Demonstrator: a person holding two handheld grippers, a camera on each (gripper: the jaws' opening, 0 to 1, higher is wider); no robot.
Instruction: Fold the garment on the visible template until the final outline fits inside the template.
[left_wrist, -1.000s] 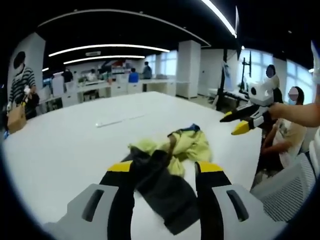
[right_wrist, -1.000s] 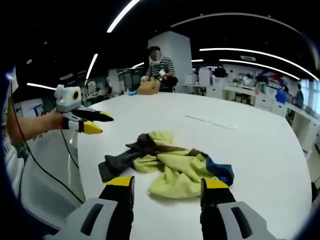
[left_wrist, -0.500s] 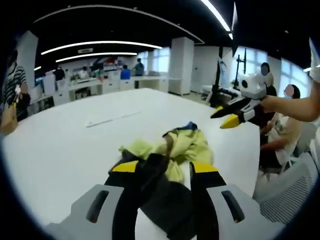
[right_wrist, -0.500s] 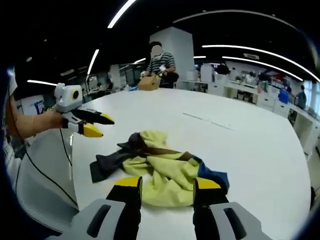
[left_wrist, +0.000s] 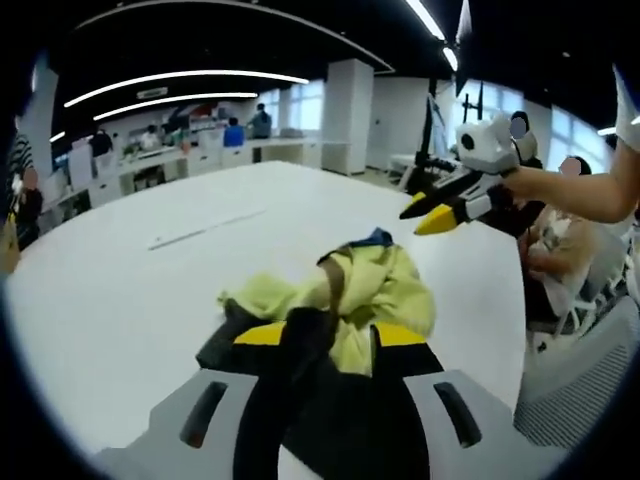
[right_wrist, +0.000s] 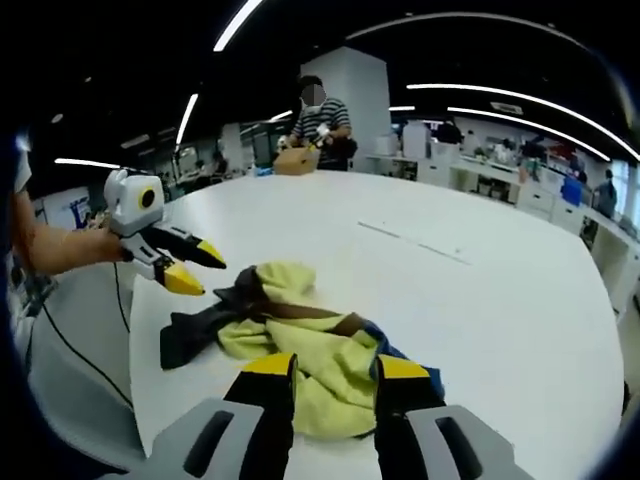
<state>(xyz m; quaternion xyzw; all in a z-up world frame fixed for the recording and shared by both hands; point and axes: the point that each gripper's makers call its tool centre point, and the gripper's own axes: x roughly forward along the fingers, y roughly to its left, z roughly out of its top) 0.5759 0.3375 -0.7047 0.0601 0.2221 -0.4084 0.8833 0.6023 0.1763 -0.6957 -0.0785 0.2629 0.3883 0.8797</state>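
left gripper view: the left gripper (left_wrist: 322, 338) stands with its yellow-tipped jaws a little apart over the dark end of a crumpled yellow, dark and blue garment (left_wrist: 375, 290) lying in a heap on a white table (left_wrist: 130, 290); whether cloth is pinched cannot be told. right gripper view: the right gripper (right_wrist: 335, 368) straddles the garment's yellow edge, jaws narrowly parted, grip unclear. a person in a striped shirt (right_wrist: 320, 115) stands at the table's far end.

Both claws have come down and closed in on the garment (right_wrist: 310, 345): the left claw (left_wrist: 322, 340) now narrowed over its dark part, the right claw (right_wrist: 334, 372) narrowed over the yellow cloth.
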